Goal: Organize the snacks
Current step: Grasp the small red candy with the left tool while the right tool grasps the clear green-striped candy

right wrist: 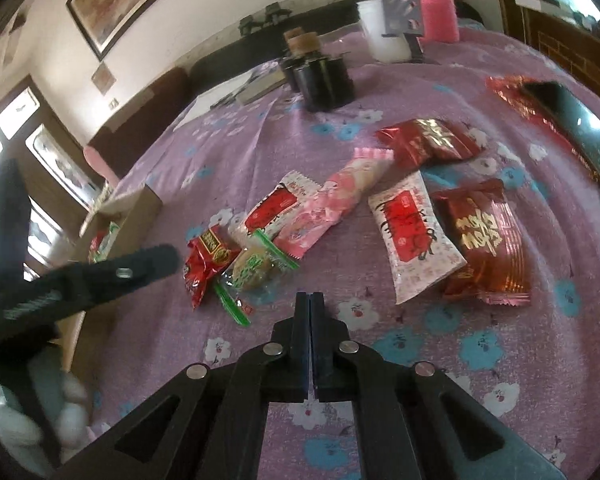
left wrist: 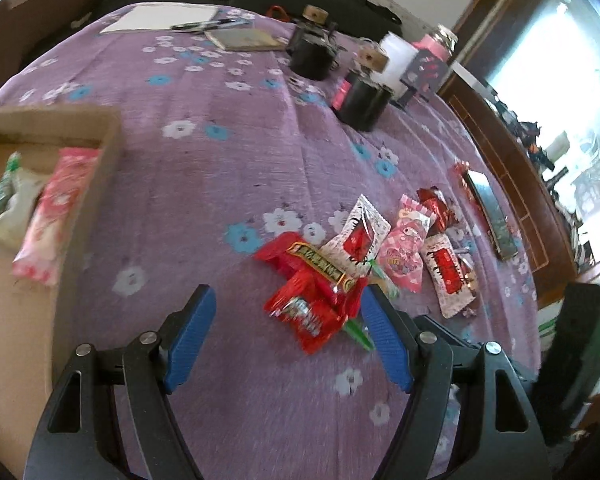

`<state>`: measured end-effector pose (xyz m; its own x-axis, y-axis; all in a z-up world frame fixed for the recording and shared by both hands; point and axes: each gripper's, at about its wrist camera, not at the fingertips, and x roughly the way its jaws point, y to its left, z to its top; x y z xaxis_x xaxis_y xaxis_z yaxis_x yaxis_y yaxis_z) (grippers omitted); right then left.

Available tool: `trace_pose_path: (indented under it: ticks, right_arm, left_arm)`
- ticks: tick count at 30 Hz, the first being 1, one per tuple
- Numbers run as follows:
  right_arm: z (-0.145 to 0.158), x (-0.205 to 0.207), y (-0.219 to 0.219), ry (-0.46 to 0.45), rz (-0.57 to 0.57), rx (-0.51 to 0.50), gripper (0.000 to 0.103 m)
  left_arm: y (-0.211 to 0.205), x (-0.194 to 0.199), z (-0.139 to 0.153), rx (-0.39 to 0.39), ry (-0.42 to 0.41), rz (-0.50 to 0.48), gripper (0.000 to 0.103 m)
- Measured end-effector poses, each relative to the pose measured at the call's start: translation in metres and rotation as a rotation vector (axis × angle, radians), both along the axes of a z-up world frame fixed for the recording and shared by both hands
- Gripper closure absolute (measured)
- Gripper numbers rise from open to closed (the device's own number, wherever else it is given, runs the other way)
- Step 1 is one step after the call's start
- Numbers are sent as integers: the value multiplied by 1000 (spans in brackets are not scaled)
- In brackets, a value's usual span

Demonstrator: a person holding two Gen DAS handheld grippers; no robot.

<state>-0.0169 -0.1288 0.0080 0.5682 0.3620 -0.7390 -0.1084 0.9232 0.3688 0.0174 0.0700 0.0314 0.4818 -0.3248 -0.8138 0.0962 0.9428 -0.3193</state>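
Several snack packets lie in a loose pile on the purple flowered cloth [left wrist: 220, 184]. A small red packet [left wrist: 306, 308] is nearest my left gripper [left wrist: 286, 300], which is open and empty, its blue pads on either side just short of it. Beside it lie a white-and-red packet [left wrist: 360, 236], a pink packet [left wrist: 406, 252] and a green-edged clear packet [right wrist: 254, 270]. A cardboard box [left wrist: 108, 140] at the left holds a pink packet [left wrist: 54, 216] and a green-and-white one [left wrist: 4, 196]. My right gripper [right wrist: 310, 298] is shut and empty, above the cloth in front of the pile.
Black canisters with cork lids [left wrist: 312, 50] [left wrist: 362, 100], a white tub [left wrist: 396, 56], a pink jar [right wrist: 436, 8] and papers [left wrist: 160, 18] stand at the far side. A long dark packet [left wrist: 490, 212] lies at the right edge. The left gripper also shows in the right wrist view [right wrist: 100, 280].
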Motion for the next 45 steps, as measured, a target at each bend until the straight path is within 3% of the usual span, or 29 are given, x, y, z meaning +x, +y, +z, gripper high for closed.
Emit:
trace_pose_path:
  ticks: [1, 2, 3, 5, 6, 9, 13, 17, 18, 21, 25, 29, 31, 32, 34, 35, 36, 38, 39, 40, 45]
  right_arm:
    - [0, 0, -2, 0, -4, 13, 98]
    - [0, 0, -6, -2, -16, 27, 96]
    - [1, 0, -8, -3, -23, 34, 96]
    - [1, 0, -14, -6, -39, 57, 96]
    - [2, -1, -16, -8, -43, 64, 96]
    - [1, 0, -18, -8, -49, 70, 95]
    - [0, 1, -17, -4, -46, 71, 92]
    - [2, 1, -15, -17, -24, 106, 61]
    - [3, 2, -15, -19, -22, 119, 58]
    - [7, 7, -7, -12, -14, 132, 58]
    - [8, 23, 19, 23, 9, 52, 58]
    - [8, 37, 38, 33, 7, -28, 56]
    - [9, 41, 46, 36, 10, -64, 56]
    - [10, 42, 50, 31, 22, -91, 58]
    - [10, 40, 53, 23, 35, -118, 60]
    - [9, 39, 55, 20, 45, -128, 64]
    - [9, 38, 55, 22, 52, -135, 69]
    - [9, 33, 55, 10, 62, -146, 70]
    - [9, 30, 54, 6, 67, -143, 72]
    - [10, 28, 52, 4, 74, -126, 74]
    - [15, 11, 33, -22, 63, -49, 76]
  left_arm:
    - [-4, 2, -2, 13, -1, -16, 32]
    - [-10, 2, -3, 44, -16, -34, 41]
    - [-16, 1, -2, 92, -42, -58, 62]
    - [-23, -4, -2, 119, -49, -104, 89]
    - [-25, -9, -2, 134, -45, -116, 91]
    - [-25, -25, -1, 169, -62, -148, 91]
    - [-11, -45, 4, 133, -67, -151, 91]
    - [1, -58, 14, 93, -87, -141, 91]
    - [3, -60, 16, 91, -92, -139, 91]
    - [6, -65, 19, 74, -106, -151, 91]
    - [3, -67, 13, 84, -104, -157, 90]
    - [0, -72, 2, 130, -98, -165, 75]
    - [-1, -72, -3, 135, -89, -161, 74]
    - [-1, -70, -5, 133, -85, -155, 74]
    - [-2, -69, -5, 139, -101, -144, 63]
    - [-3, -69, -6, 138, -110, -145, 56]
    - [-6, -70, -7, 148, -121, -147, 56]
    - [-13, -73, -8, 203, -138, -155, 59]
    - [-16, -75, -7, 211, -139, -164, 82]
    - [-17, -76, -7, 207, -131, -172, 91]
    - [-9, -86, 2, 137, -119, -178, 91]
